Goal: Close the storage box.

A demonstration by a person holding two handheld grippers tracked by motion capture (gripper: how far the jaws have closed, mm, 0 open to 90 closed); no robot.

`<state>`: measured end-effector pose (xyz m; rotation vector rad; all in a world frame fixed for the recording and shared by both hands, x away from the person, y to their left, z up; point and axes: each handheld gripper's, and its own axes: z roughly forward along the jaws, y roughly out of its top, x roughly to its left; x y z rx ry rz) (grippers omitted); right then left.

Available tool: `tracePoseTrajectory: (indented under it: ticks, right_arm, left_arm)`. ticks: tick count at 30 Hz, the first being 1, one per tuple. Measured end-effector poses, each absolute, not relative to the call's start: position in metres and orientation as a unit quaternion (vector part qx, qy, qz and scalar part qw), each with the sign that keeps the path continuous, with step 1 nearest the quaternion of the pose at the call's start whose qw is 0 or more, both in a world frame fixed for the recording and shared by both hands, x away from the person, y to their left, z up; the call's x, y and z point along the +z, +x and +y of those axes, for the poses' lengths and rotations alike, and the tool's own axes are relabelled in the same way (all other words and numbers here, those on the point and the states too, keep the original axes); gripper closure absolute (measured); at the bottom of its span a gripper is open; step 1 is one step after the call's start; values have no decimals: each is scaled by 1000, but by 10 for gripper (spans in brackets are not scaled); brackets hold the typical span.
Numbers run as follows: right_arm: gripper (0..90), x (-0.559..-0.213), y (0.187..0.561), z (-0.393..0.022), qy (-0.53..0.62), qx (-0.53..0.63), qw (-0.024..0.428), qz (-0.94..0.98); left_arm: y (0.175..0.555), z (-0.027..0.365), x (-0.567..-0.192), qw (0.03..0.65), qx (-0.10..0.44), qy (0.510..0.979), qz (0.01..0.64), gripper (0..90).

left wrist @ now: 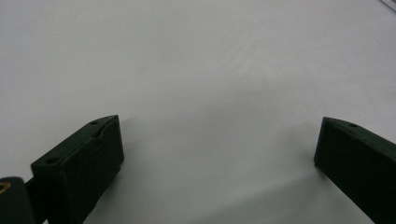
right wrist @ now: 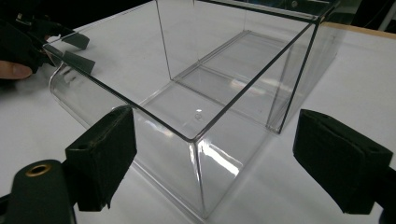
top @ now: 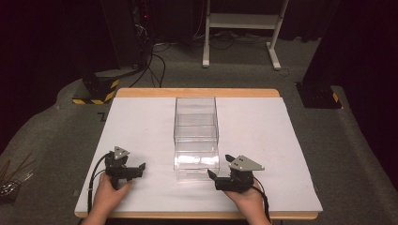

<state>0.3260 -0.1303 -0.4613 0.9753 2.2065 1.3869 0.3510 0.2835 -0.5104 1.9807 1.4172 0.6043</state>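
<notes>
A clear, empty plastic box (top: 196, 133) stands open-topped in the middle of the white table (top: 141, 122). My left gripper (top: 127, 165) rests low over the table to the box's left, held by a hand. Its jaws (left wrist: 217, 123) are spread wide with only bare white surface between them. My right gripper (top: 220, 167) sits at the box's near right corner, open. In the right gripper view the jaws (right wrist: 213, 114) stand either side of that corner of the box (right wrist: 224, 79) without touching it. The left gripper (right wrist: 70, 49) shows beyond the box's far wall.
The table has a wooden edge (top: 197, 92) at the back. On the floor behind are a white frame (top: 241, 21), cables (top: 157, 65), a yellow-and-black striped base (top: 96, 91) at the left and a dark stand (top: 319, 93) at the right.
</notes>
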Motion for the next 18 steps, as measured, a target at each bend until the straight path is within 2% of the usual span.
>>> tracePoseTrajectory:
  ticks: [18]
  right_arm:
    - [137,-462,335,-126,348,497,180,774]
  left_arm:
    - [351,283,-510,311,229,750,537,16]
